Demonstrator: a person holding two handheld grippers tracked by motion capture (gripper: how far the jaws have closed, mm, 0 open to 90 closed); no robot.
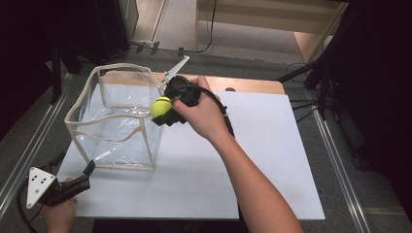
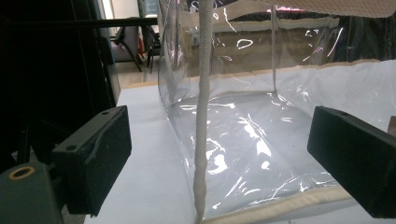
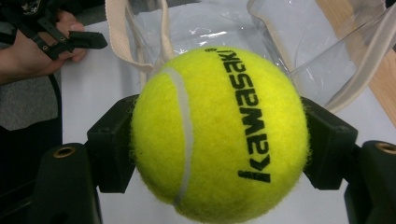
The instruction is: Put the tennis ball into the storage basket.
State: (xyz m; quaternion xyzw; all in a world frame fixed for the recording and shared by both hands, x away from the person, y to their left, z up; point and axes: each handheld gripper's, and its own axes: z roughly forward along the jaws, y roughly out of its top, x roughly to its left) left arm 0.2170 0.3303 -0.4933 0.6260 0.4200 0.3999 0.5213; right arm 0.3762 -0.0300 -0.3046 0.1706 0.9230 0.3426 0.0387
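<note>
Over the right rim of the see-through bag [image 1: 116,119], the right gripper [image 1: 164,112] squeezes the light, fuzzy, springy tennis ball [image 1: 161,106] by its round sides, a good hold, while the left gripper [image 1: 82,177] waits with jaws wide apart near the bag's near-left corner.

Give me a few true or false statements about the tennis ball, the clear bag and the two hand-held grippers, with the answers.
1. The right hand-held gripper clamps the tennis ball. True.
2. The ball lies inside the clear bag. False: it is held at the bag's rim.
3. The left hand-held gripper has its jaws open. True.
4. The left hand-held gripper grips the bag's corner seam. False: the seam stands between open jaws, untouched.
5. The bag lies flat. False: it stands upright, open.
</note>
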